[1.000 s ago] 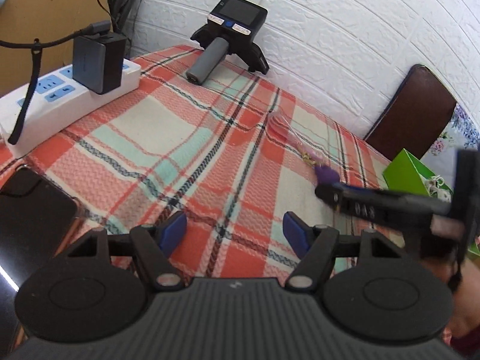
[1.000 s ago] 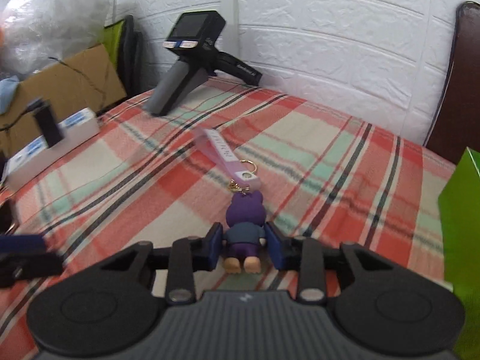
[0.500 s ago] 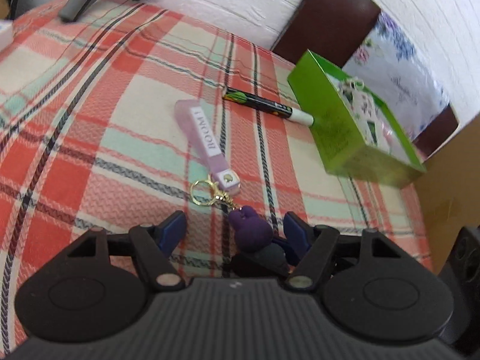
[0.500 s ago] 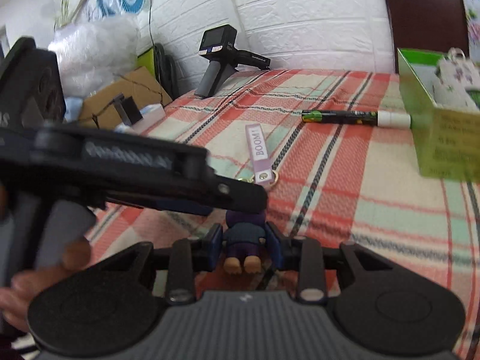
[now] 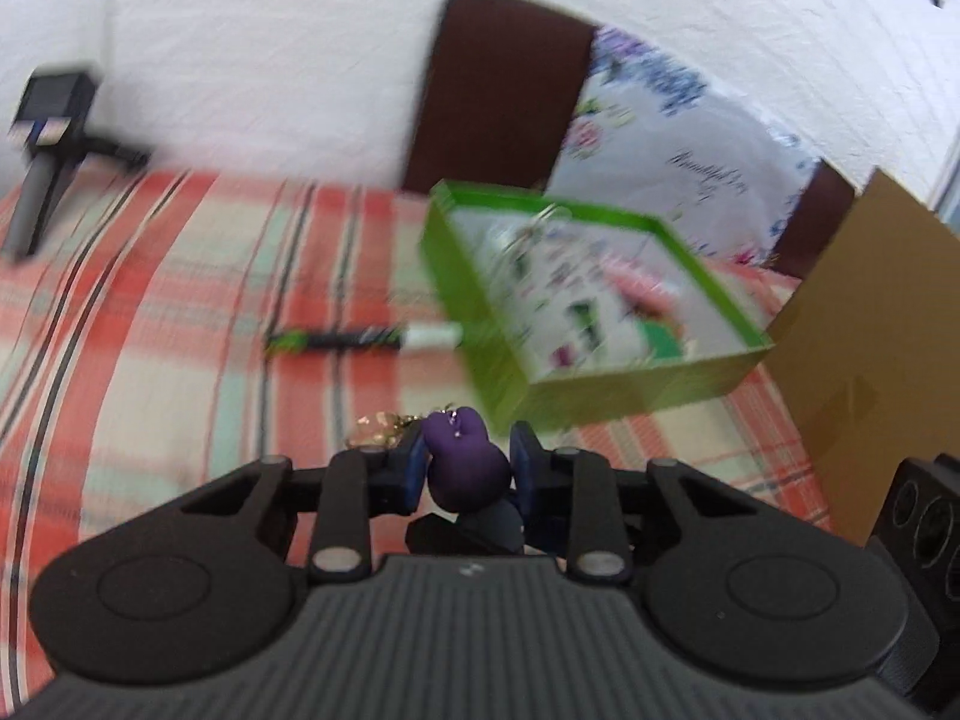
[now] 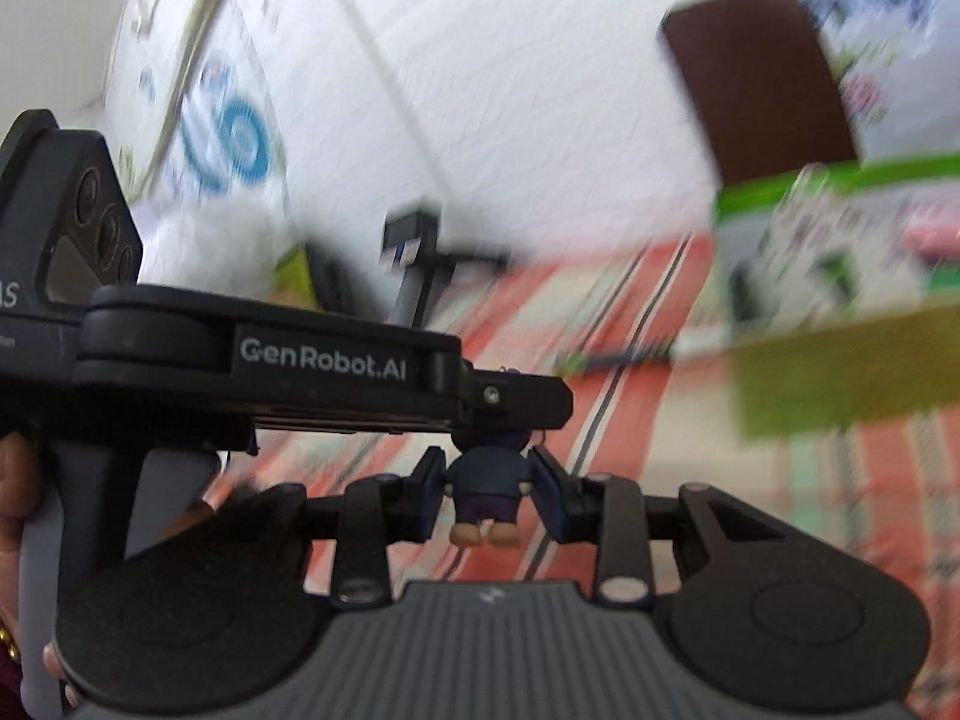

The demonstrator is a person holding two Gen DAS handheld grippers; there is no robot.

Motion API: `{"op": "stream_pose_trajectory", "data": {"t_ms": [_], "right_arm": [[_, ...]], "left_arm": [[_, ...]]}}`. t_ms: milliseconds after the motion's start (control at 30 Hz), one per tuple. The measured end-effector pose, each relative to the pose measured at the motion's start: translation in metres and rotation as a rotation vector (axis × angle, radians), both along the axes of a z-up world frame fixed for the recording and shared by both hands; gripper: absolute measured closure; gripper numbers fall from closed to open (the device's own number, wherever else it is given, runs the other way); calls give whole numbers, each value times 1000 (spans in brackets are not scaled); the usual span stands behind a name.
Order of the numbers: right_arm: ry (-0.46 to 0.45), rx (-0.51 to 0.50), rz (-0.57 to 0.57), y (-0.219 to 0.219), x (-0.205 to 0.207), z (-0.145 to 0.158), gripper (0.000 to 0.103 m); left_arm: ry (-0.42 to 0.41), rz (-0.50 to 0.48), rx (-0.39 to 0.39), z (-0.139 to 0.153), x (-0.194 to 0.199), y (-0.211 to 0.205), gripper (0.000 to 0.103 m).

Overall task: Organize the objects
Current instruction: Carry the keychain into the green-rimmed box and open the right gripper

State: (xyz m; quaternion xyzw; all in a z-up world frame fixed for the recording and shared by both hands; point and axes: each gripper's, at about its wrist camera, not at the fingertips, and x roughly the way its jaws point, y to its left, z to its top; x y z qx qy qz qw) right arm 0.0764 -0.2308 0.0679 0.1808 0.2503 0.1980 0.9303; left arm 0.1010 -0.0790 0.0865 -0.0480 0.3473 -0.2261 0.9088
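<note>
Green box (image 5: 648,375): open-topped, lies on the plaid tablecloth (image 5: 150,324) ahead and to the right of both grippers; its near corner comes close above the left gripper's tips; contents blurred, mostly white with pink and green bits
Marker pen (image 5: 360,338): lies flat on the cloth, its white cap just beside the box's left wall
Open room: bare cloth stretches to the left of the pen and box; a brown cardboard panel (image 5: 870,324) closes the right side, and the white brick wall (image 5: 270,60) with a dark chair back (image 5: 504,90) closes the far edge
Handheld camera on stand (image 5: 51,138): far left, near the wall, well apart from the box
Purple bunny keychain (image 5: 465,465): held off the cloth between both grippers; gold ring (image 5: 384,426) shows just left of its head
Left gripper (image 5: 465,471): blue pads pressed in on the bunny's head from either side
Right gripper (image 6: 486,495): pads pinching the figure's dark-blue body, tan feet hanging below; the left gripper's black arm crosses just above it
Strap: hidden, cannot tell where it hangs
</note>
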Motion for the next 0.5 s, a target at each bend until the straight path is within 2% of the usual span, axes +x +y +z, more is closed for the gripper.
{"op": "stream_pose_trajectory", "data": {"t_ms": [100,267,367,500], "right_arm": [[-88,6,-81,-29,3,24,72],[-236,-44,-227,-78,12,61,72],[-298,-71,-314,-105,21,71,72],[-305,-106,-386,-135,38,59,72]], "left_arm": [[-76,-57,-6,30,14,-34,72],[-201,-153,-35,67,37,-95,72],[-239,-203,-64,74,53,-126,72],[-211,-245,-62,61,81,-161,72]]}}
